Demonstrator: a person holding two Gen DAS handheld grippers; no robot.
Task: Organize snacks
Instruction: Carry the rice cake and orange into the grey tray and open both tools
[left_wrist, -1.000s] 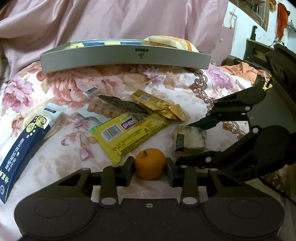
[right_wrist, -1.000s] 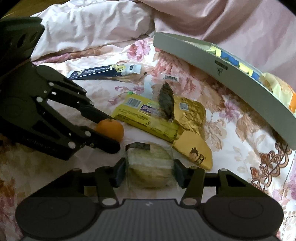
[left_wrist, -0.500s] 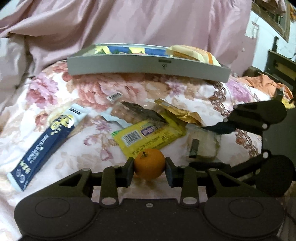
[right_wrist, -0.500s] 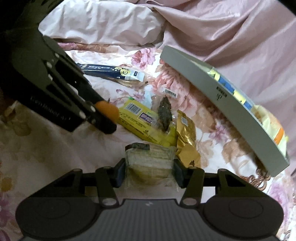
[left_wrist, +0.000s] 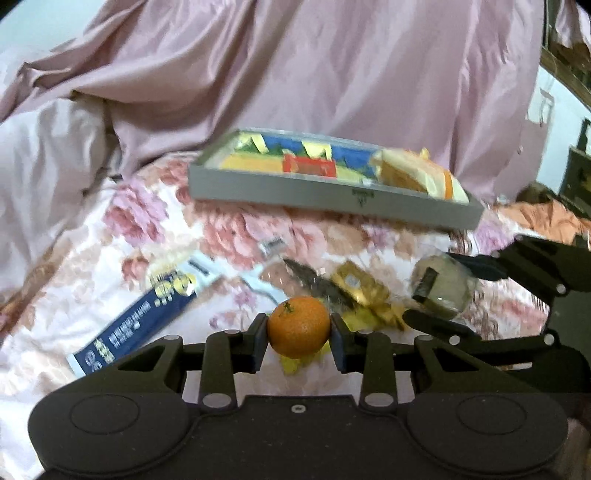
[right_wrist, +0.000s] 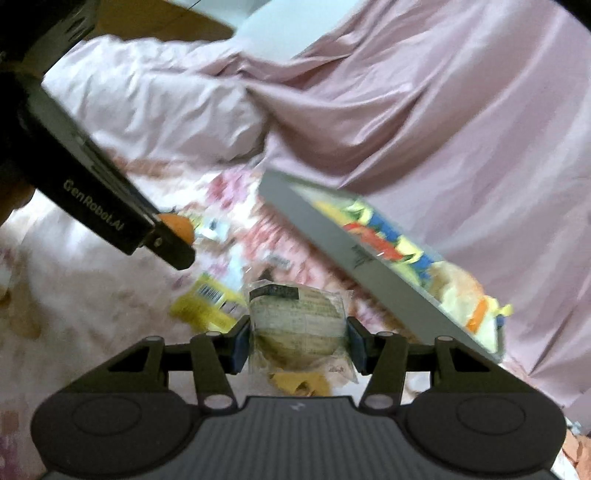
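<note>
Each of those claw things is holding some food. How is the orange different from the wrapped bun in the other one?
The orange is bare, round and bright; the bun is pale greenish and sealed in clear printed wrap. The orange is smaller, so the left gripper closes narrower on it than the right gripper does on the wider bun. Both are clamped from the sides and lifted above the flowered bedspread, facing the grey tray.

Mandarin orange (left_wrist: 298, 326): round, stem up, clamped between two pads.
Wrapped bun (right_wrist: 297, 325): clear packet, pinched at both sides.
Gray tray (left_wrist: 295, 190): shallow, holds colourful packets.
Blue stick packet (left_wrist: 142, 317): flat on floral bedspread.
</note>
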